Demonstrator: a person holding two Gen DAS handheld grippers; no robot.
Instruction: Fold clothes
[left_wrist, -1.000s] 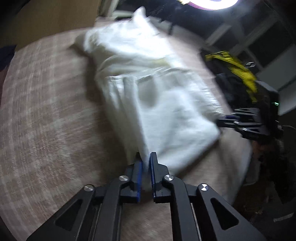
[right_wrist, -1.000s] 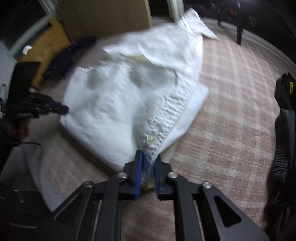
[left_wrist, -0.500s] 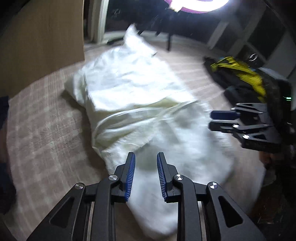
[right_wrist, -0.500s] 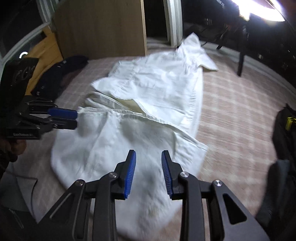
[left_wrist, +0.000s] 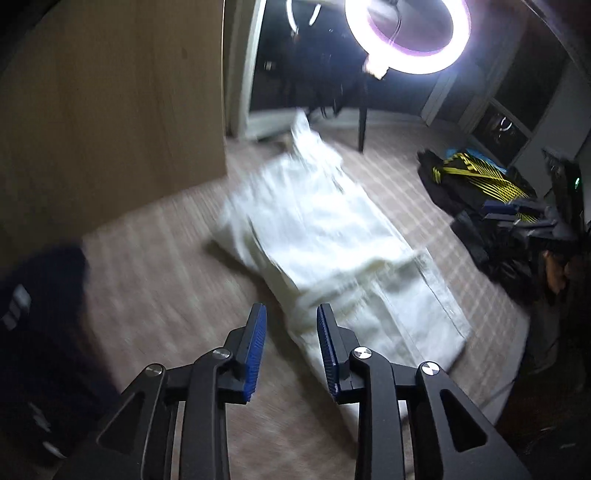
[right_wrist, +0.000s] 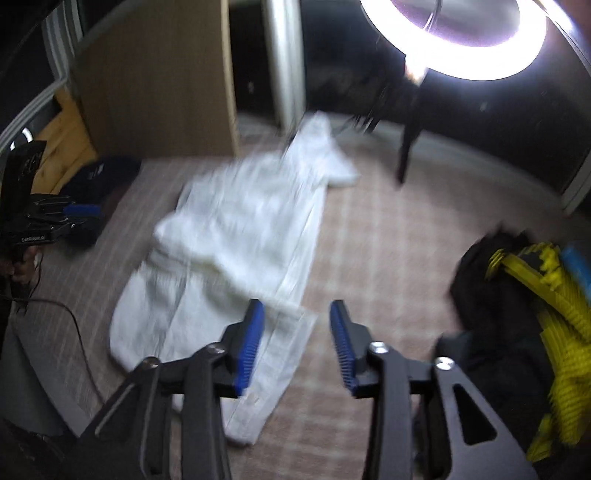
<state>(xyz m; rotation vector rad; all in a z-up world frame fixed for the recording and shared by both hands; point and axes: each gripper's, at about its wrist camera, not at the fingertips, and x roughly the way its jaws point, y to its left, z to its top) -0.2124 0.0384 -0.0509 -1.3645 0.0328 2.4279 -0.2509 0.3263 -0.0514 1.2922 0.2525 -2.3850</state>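
Left gripper (left_wrist: 290, 314): jaws parted and opening, nothing between the blue pads (left_wrist: 258, 332). It hangs above the near left corner of the white shirt (left_wrist: 332, 251), clear of the cloth.

Right gripper (right_wrist: 297, 314): jaws wider apart than the left's and also opening, empty. It is poised over the shirt's near right edge, where the buttoned placket runs; no contact with the fabric.

Each gripper is seen from the other's camera: the right one at the right margin of the left wrist view (left_wrist: 517, 218), the left one at the left margin of the right wrist view (right_wrist: 70, 218), a hand (right_wrist: 22, 262) under it.

White shirt: lies flat on the checked pink-beige bedcover (right_wrist: 388, 229), partly folded. Long axis runs from the near edge, below the grippers, away toward the far end, where the narrow part points at the doorway. A fold crosses the middle of the garment, with the upper layer lapped over the lower panel. Both views are motion-blurred, so finer creases cannot be read.

Surroundings: dark garment (left_wrist: 40, 314) to the left of the shirt; black and yellow garment (right_wrist: 535, 295) to the right, apart from it; ring light (left_wrist: 406, 33) above the far end; wooden panel (left_wrist: 110, 110) at far left.
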